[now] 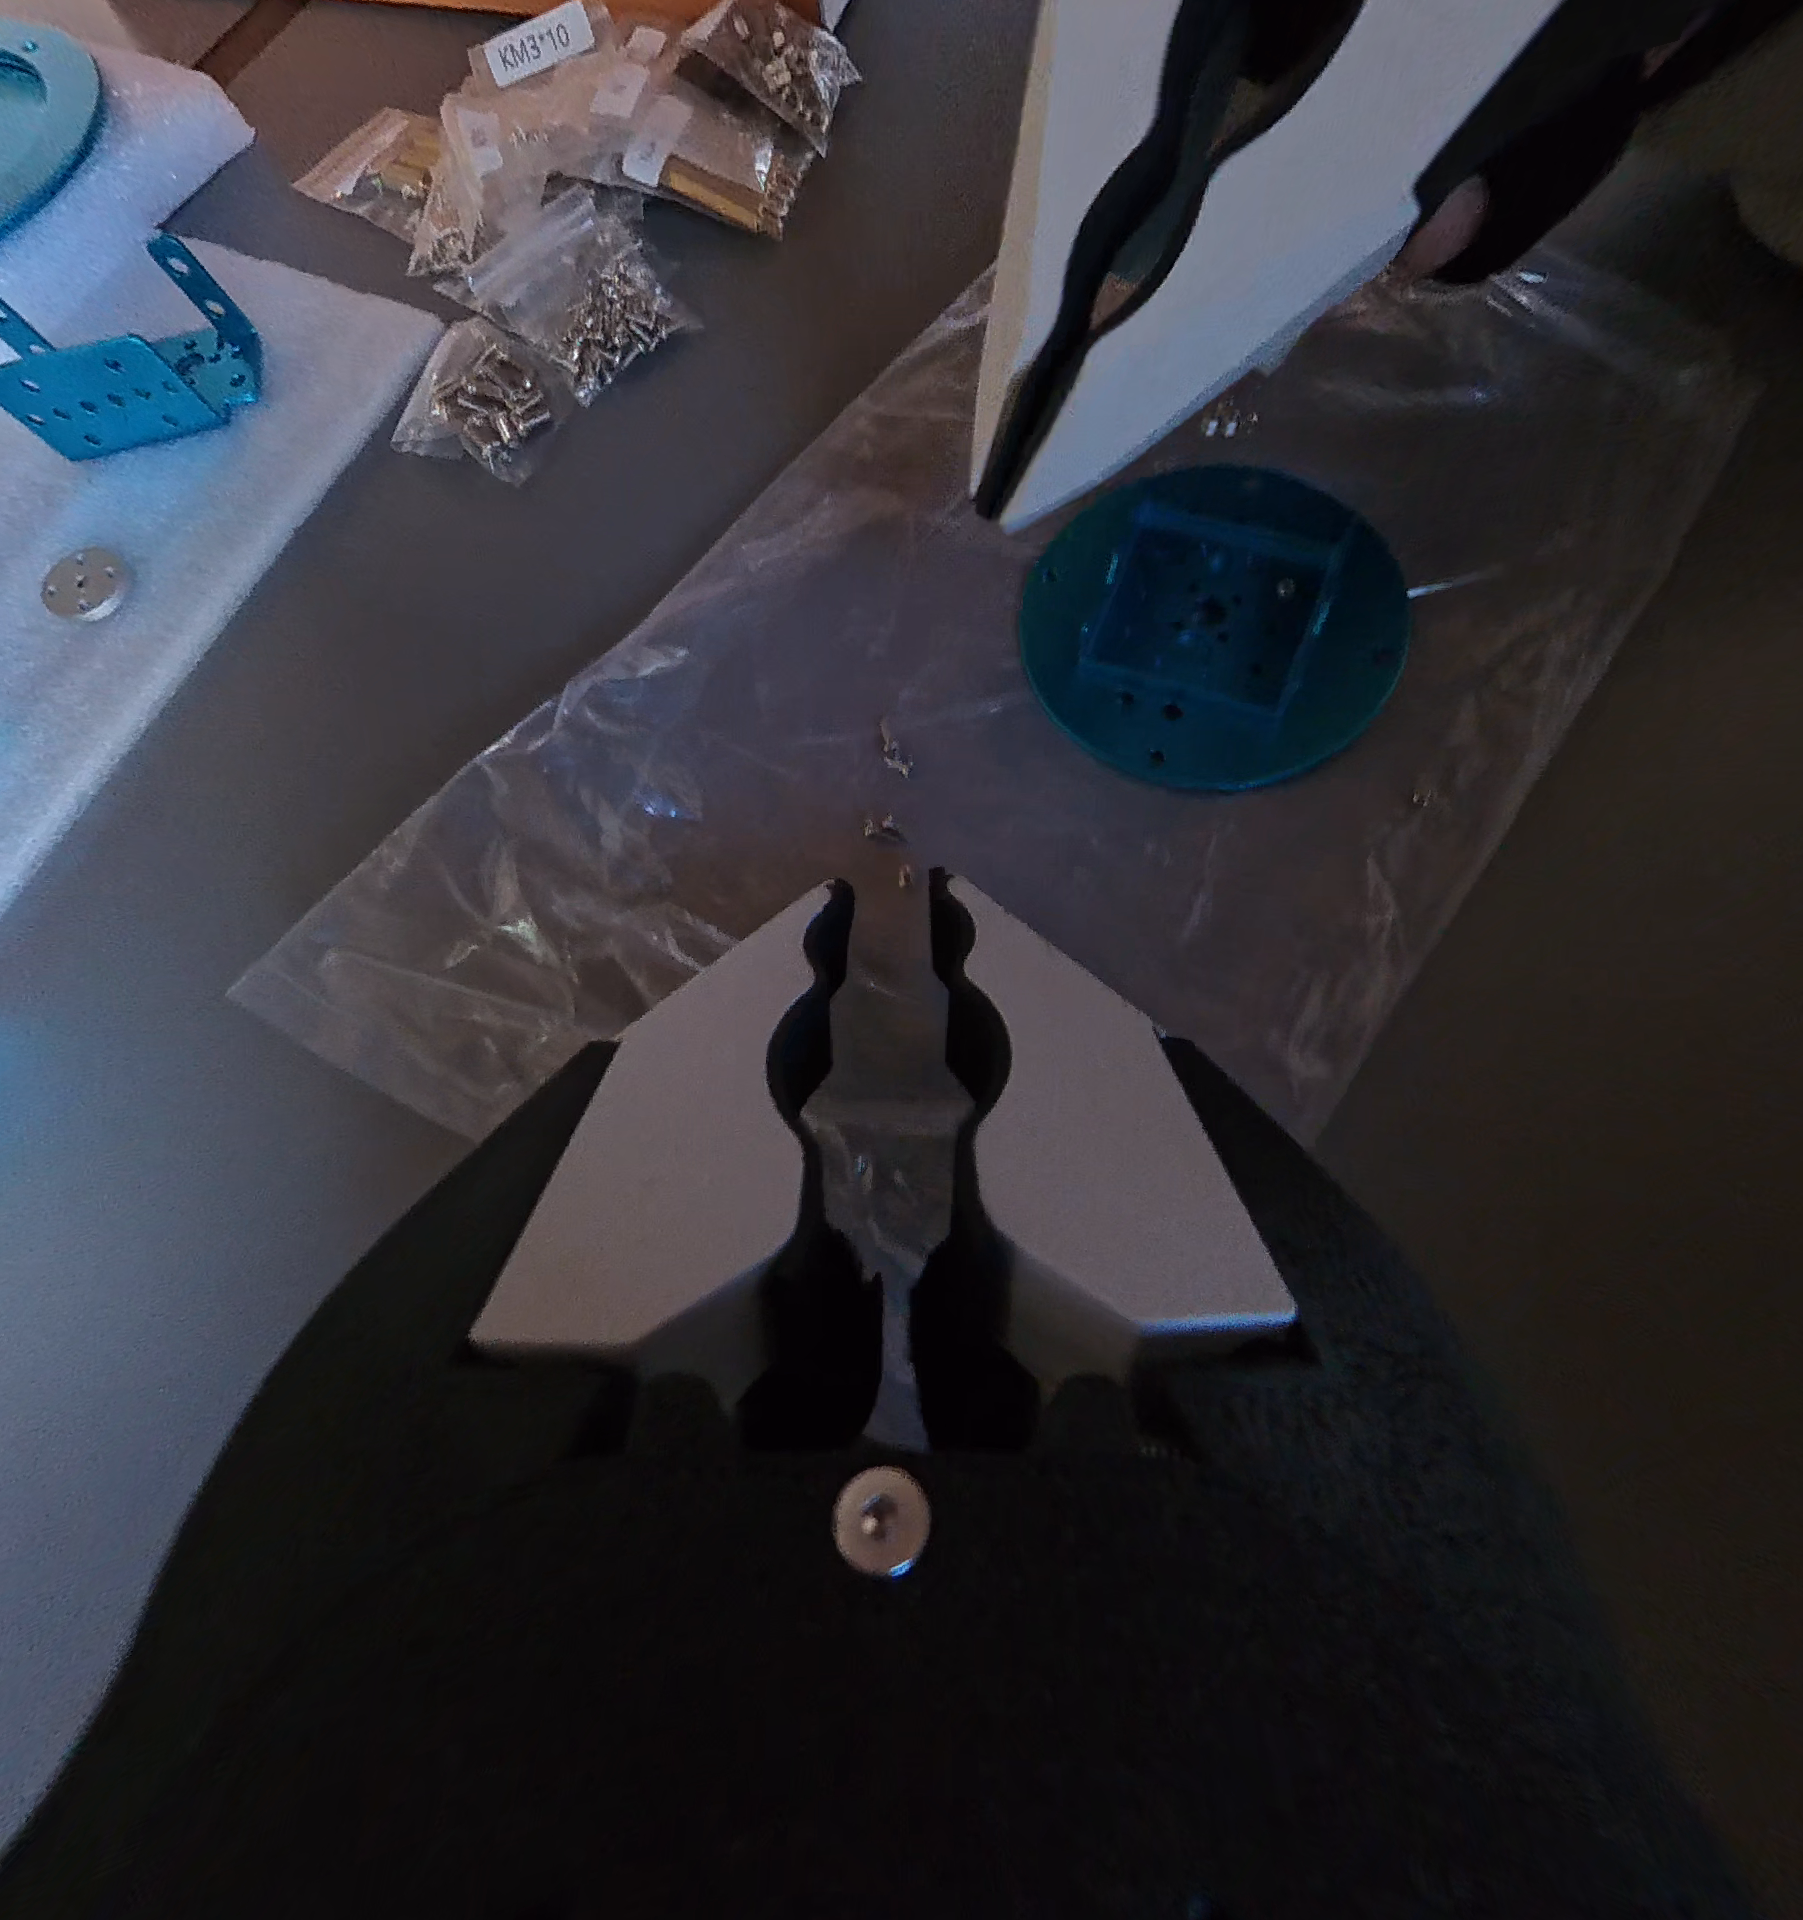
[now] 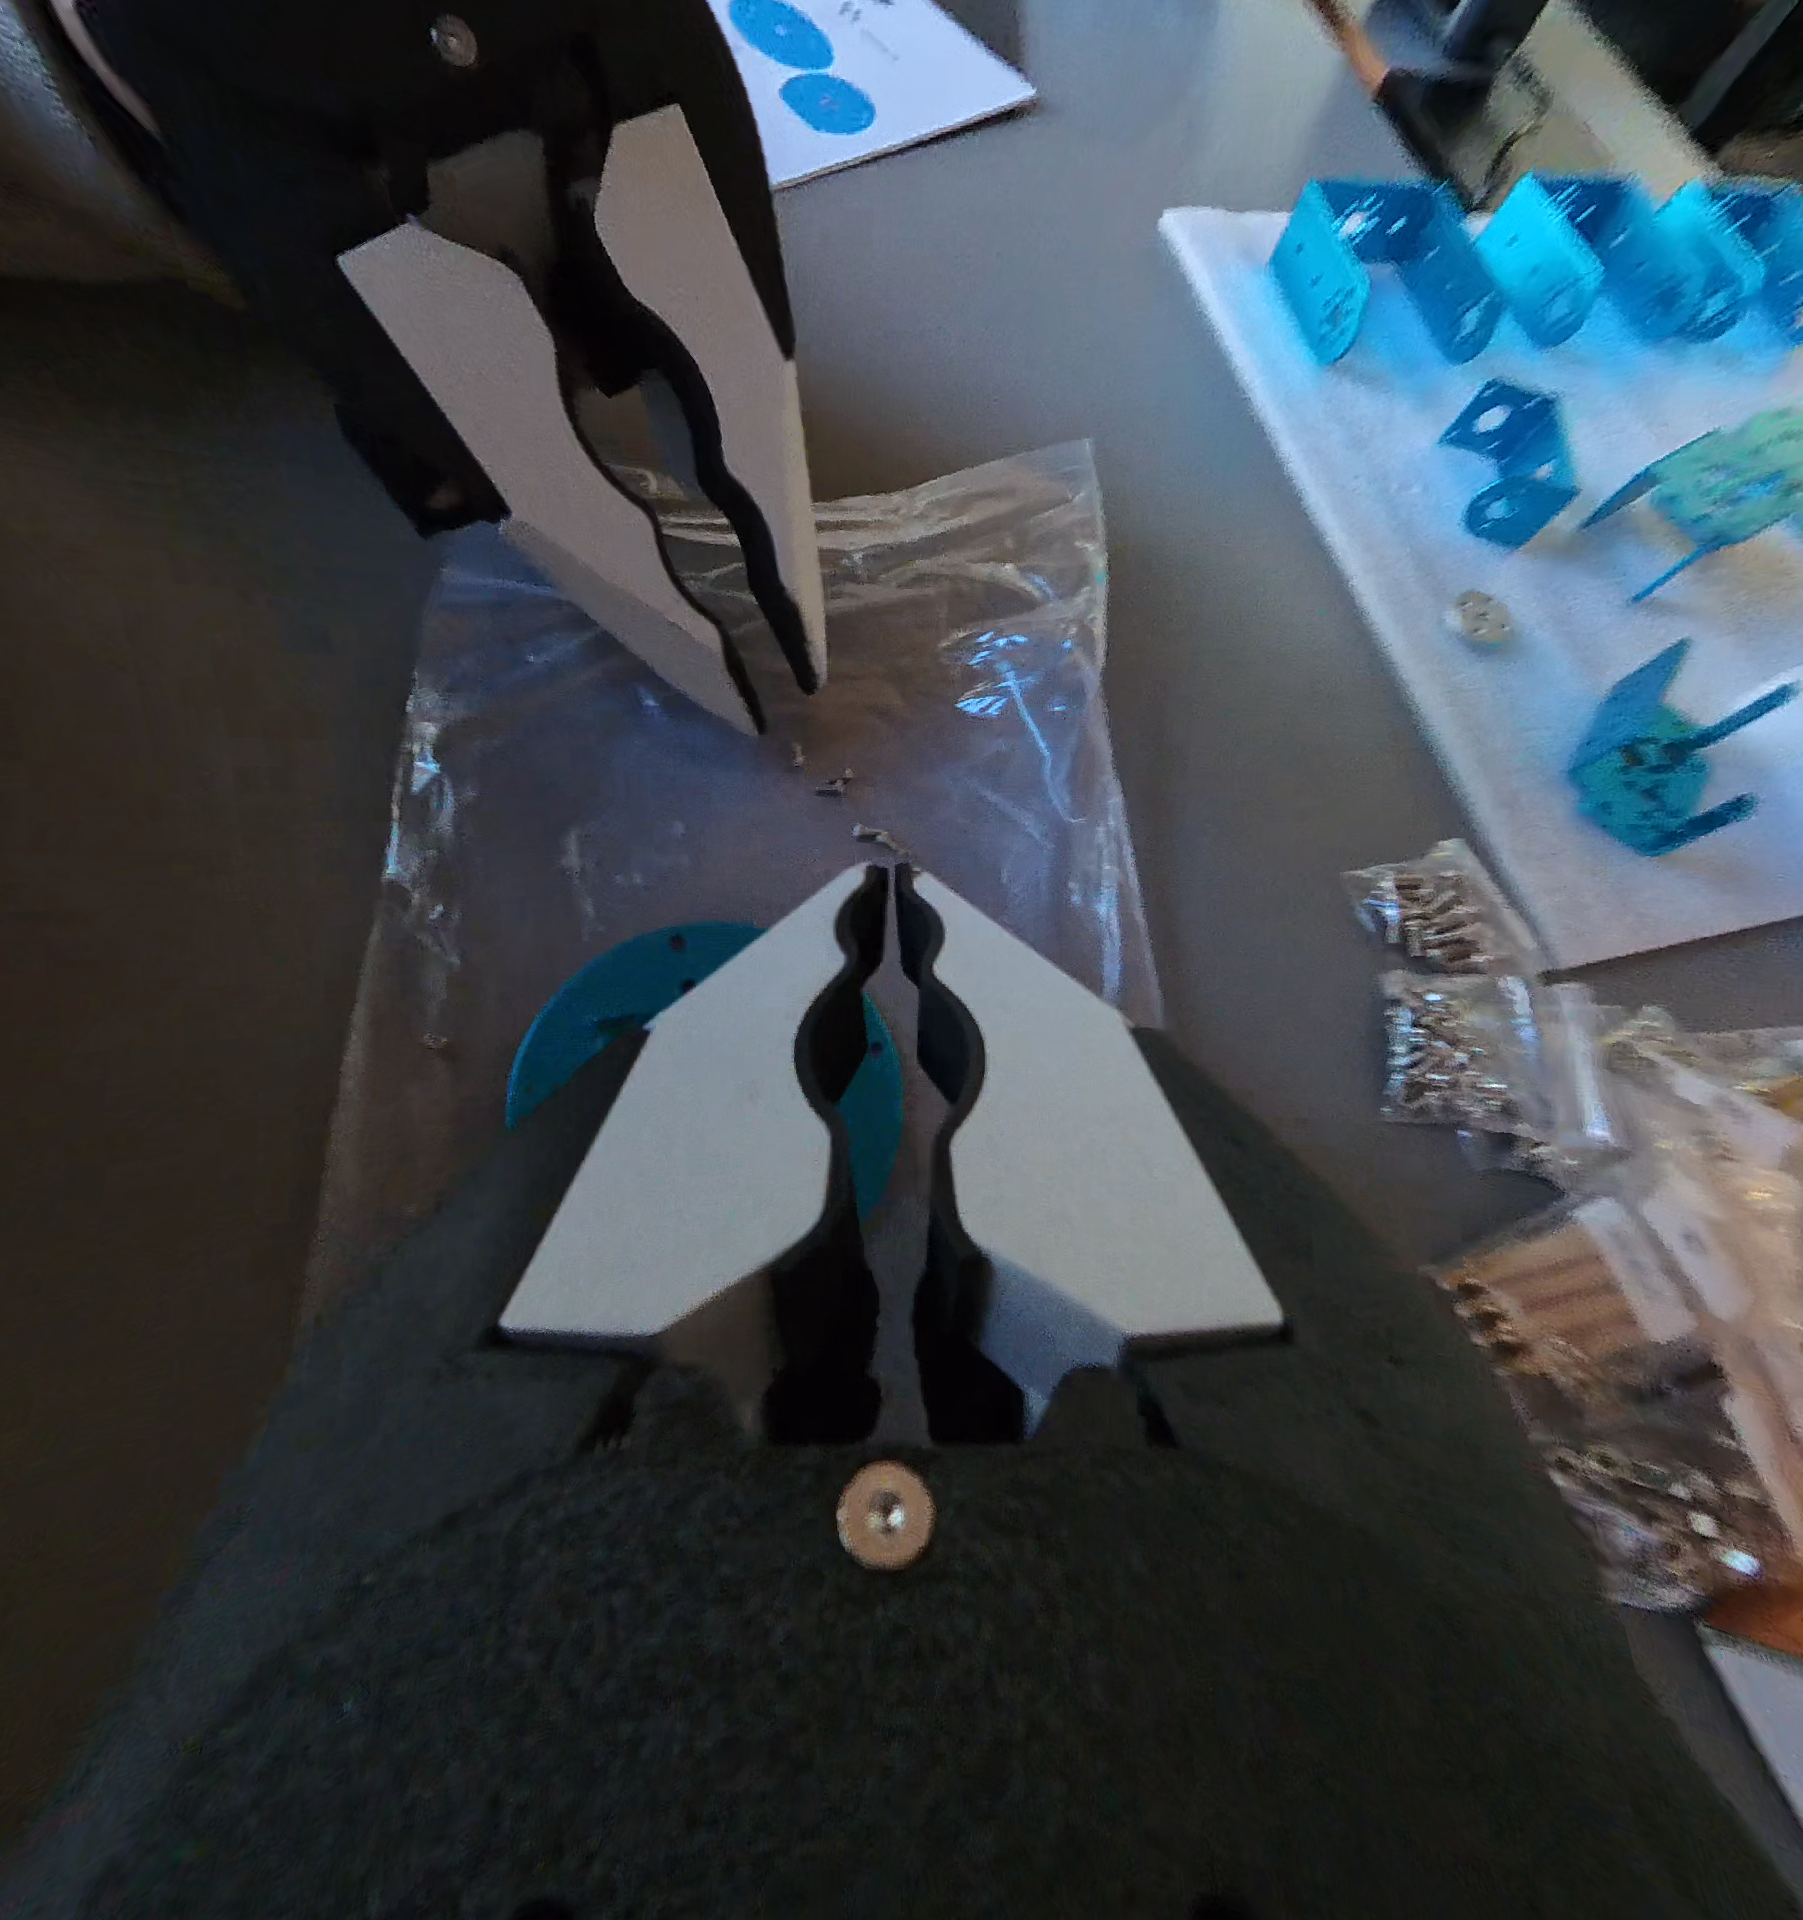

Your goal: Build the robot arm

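Two tools (image 1: 889, 883) (image 2: 884, 871) flank loose screws (image 1: 892, 790) on one plastic bag (image 1: 585, 831).

grey tabletop (image 1: 668, 582) with kit parts laid out

a clear plastic bag (image 1: 980, 831) lies flat, loose screws (image 1: 892, 748) and a teal round plate (image 1: 1214, 629) on it; screw packets (image 1: 564, 260) sit beside white foam (image 2: 1499, 623) carrying blue brackets (image 2: 1551, 270).
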